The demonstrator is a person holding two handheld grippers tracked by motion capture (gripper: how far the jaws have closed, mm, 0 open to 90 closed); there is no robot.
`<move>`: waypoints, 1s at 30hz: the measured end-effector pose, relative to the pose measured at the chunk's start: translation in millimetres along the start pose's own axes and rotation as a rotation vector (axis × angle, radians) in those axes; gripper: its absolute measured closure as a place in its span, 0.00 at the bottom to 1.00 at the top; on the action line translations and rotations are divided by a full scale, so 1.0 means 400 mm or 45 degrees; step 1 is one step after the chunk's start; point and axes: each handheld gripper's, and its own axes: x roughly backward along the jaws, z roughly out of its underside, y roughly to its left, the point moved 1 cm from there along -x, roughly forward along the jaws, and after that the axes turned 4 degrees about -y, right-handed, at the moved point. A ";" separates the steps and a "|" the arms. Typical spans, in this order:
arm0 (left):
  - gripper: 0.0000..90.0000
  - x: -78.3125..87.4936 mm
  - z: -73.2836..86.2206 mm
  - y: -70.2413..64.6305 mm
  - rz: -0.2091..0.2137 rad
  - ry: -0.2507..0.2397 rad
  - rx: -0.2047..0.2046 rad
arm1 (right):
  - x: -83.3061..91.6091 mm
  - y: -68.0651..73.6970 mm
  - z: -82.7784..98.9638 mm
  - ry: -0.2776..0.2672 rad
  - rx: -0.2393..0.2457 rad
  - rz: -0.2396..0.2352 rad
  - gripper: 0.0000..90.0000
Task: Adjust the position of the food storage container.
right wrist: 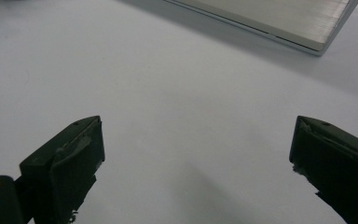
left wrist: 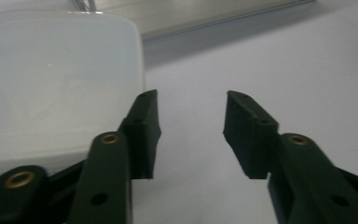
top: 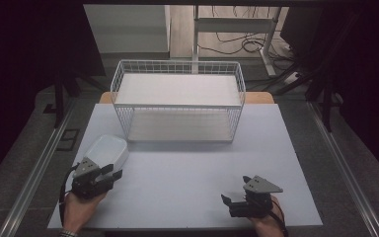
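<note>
High view — white container lies lengthwise toward the basket.

Glossy white plastic container; white wire-mesh metal basket; smooth matt table; matt black jaws.

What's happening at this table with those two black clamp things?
A person holds a two-jaw tool in each hand. The left gripper sits at the near edge of a white plastic lid; in the left gripper view the lid lies beside one jaw, with nothing between the jaws. The right gripper rests open over the bare table. Behind them stands a white wire basket.
</note>
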 end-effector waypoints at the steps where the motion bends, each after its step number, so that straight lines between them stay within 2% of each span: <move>1: 0.68 -0.001 -0.004 0.006 -0.001 -0.001 0.001 | 0.000 -0.001 0.001 0.000 -0.005 -0.001 0.03; 4: 0.80 -0.001 -0.017 0.028 -0.016 -0.015 0.008 | -0.001 -0.004 0.002 0.004 -0.013 -0.005 0.03; 9: 0.98 -0.005 -0.034 0.058 -0.059 -0.017 -0.013 | -0.002 -0.003 0.003 0.010 -0.010 -0.002 0.03; 16: 1.00 -0.028 -0.066 0.128 -0.114 -0.026 0.012 | -0.003 -0.001 0.004 0.020 0.006 0.001 0.04; 18: 1.00 -0.031 -0.071 0.136 -0.127 -0.026 0.015 | -0.003 -0.001 0.004 0.020 0.008 -0.001 0.04; 20: 1.00 -0.041 -0.080 0.163 -0.164 -0.025 0.021 | -0.004 -0.001 0.004 0.020 0.011 -0.005 0.04; 23: 1.00 -0.045 -0.083 0.179 -0.195 -0.033 0.028 | -0.005 0.000 0.004 0.019 0.015 -0.007 0.04; 24: 1.00 -0.050 -0.083 0.196 -0.213 -0.037 0.056 | -0.005 0.000 0.004 0.017 0.015 -0.009 0.04; 26: 1.00 -0.056 -0.081 0.213 -0.259 -0.036 0.057 | -0.007 -0.001 0.004 0.020 0.013 -0.009 0.04; 29: 1.00 -0.063 -0.077 0.245 -0.312 -0.033 0.092 | -0.008 -0.001 0.005 0.024 0.011 -0.011 0.04; 30: 1.00 -0.063 -0.077 0.245 -0.312 -0.033 0.092 | -0.008 -0.001 0.005 0.024 0.012 -0.011 0.04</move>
